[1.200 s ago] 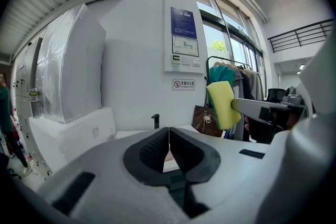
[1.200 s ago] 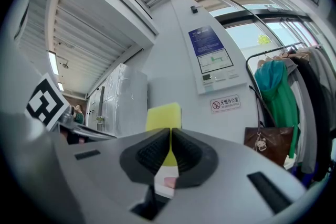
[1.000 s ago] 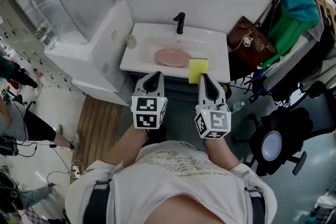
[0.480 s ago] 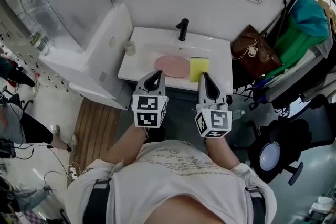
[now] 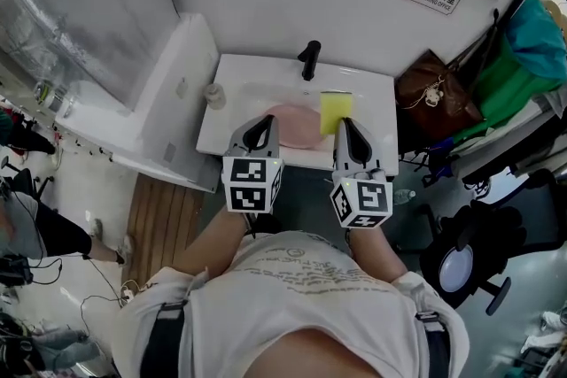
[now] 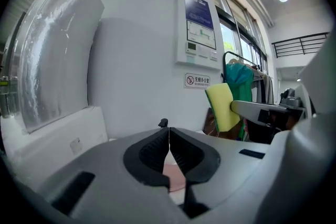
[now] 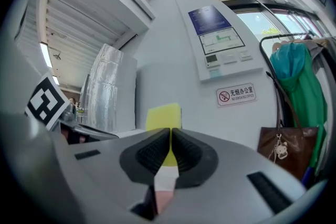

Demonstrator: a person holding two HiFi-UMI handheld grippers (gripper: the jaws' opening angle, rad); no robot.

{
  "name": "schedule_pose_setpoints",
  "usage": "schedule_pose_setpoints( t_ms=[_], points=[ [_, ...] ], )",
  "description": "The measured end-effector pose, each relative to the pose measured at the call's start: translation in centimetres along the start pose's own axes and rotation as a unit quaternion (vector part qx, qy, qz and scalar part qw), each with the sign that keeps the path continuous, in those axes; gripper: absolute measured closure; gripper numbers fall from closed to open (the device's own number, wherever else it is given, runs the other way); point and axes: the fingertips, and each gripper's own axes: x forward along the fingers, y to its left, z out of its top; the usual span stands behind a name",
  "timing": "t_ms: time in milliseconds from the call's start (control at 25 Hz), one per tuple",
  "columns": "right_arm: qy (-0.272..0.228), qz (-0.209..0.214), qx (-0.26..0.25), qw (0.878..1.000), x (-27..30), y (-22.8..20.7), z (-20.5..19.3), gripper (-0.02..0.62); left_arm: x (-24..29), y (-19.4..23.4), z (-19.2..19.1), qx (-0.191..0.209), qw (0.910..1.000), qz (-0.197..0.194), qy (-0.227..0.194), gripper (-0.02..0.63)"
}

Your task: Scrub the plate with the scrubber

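While the left gripper [image 5: 263, 123] hovers with its jaws pressed together on nothing, the right gripper [image 5: 345, 125] clamps the yellow scrubber [image 5: 334, 108]. The pink plate [image 5: 299, 127] lies in the white sink [image 5: 252, 73], just ahead of both grippers.

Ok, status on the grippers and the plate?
Left gripper shut, empty. Right gripper shut on yellow scrubber, held upright. Pink plate flat in sink, scrubber not on it. Nothing between them.

Pink plate [image 5: 297, 126] flat in sink [image 5: 241, 77], yellow scrubber [image 5: 334, 107] upright in right hand-held gripper [image 5: 345, 127]
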Motion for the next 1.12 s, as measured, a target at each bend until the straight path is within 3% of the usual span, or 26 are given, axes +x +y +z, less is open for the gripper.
schedule_pose_setpoints(
  t_ms=[720, 1120],
  points=[
    [0.044, -0.038, -0.011, 0.998, 13.5, 0.9, -3.1, 0.561, 9.7, 10.5, -0.5, -0.005, 0.9981, -0.039, 0.048, 0.583],
    [0.08, -0.022, -0.022, 0.996, 15.1, -1.8, -5.2, 0.561, 13.0, 10.9, -3.4, -0.033, 0.9941, -0.027, 0.099, 0.583]
  ],
)
